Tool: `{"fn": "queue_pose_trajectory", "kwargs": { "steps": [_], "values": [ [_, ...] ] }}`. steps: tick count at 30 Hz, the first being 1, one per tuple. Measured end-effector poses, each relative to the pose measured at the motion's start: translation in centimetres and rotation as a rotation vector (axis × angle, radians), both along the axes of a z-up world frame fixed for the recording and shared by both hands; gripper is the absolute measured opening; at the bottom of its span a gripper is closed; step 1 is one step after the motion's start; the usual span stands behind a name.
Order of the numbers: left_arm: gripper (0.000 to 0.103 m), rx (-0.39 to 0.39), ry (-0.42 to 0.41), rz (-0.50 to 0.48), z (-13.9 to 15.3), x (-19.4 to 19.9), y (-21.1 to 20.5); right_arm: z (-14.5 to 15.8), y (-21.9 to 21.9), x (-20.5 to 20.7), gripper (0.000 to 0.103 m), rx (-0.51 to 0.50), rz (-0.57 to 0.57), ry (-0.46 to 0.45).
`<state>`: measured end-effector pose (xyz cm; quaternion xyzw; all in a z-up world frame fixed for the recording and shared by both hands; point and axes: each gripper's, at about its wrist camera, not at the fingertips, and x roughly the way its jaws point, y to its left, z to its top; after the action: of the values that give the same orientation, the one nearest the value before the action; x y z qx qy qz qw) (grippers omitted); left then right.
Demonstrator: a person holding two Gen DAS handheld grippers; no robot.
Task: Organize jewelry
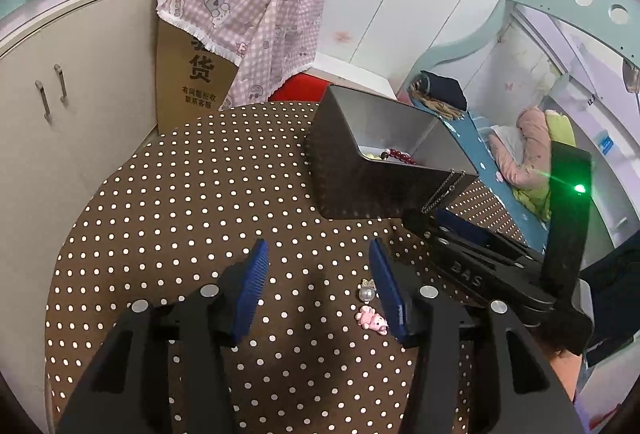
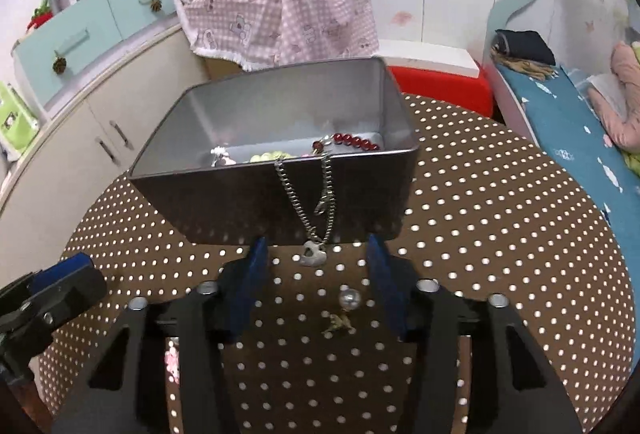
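A dark metal box stands on the polka-dot table; it also shows in the left wrist view. Inside lie red beads, pale green beads and a small silver piece. A silver chain with a heart pendant hangs over the box's near wall. A pearl earring lies between my right gripper's fingers. My right gripper is open just in front of the box. My left gripper is open above the table, with the pearl earring and a pink charm by its right finger.
A cardboard box draped with pink checked cloth stands behind the table. Cream cabinets lie to the left, a red and white item behind, and a bed with blue bedding to the right. My right gripper's body shows in the left view.
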<state>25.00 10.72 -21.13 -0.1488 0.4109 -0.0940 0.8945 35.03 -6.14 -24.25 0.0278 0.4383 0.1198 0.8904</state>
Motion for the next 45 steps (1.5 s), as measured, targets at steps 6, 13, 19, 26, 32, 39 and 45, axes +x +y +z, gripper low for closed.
{"fn": "queue_pose_trajectory", "kwargs": {
  "steps": [6, 13, 19, 26, 32, 39, 45],
  "values": [
    [0.05, 0.0, 0.01, -0.006, -0.3, 0.3, 0.1, 0.1, -0.4, 0.2, 0.006, 0.0, 0.0, -0.014],
    [0.05, -0.004, 0.018, -0.001, -0.5, 0.7, -0.1, 2.8, -1.9, -1.0, 0.003, 0.036, 0.02, -0.067],
    [0.05, 0.002, 0.034, 0.005, -0.8, 1.2, -0.4, 8.0, -3.3, -0.9, 0.003, 0.077, 0.033, -0.16],
    [0.05, 0.013, 0.054, -0.006, -1.3, 1.0, -1.6, 9.1, -3.0, 2.9, 0.006, 0.122, 0.08, -0.12],
    [0.053, 0.045, 0.06, -0.037, -1.6, 0.3, -3.4, 7.3, -3.1, 3.0, 0.006, 0.091, 0.107, -0.056],
    [0.055, 0.097, 0.047, -0.081, -2.2, -1.5, -5.7, 6.5, -5.7, -0.3, 0.008, 0.088, 0.124, -0.074],
    [0.059, 0.121, 0.058, -0.073, -2.6, -1.4, -6.8, 4.6, -7.3, -2.2, 0.062, 0.071, 0.11, -0.061]
  ]
}}
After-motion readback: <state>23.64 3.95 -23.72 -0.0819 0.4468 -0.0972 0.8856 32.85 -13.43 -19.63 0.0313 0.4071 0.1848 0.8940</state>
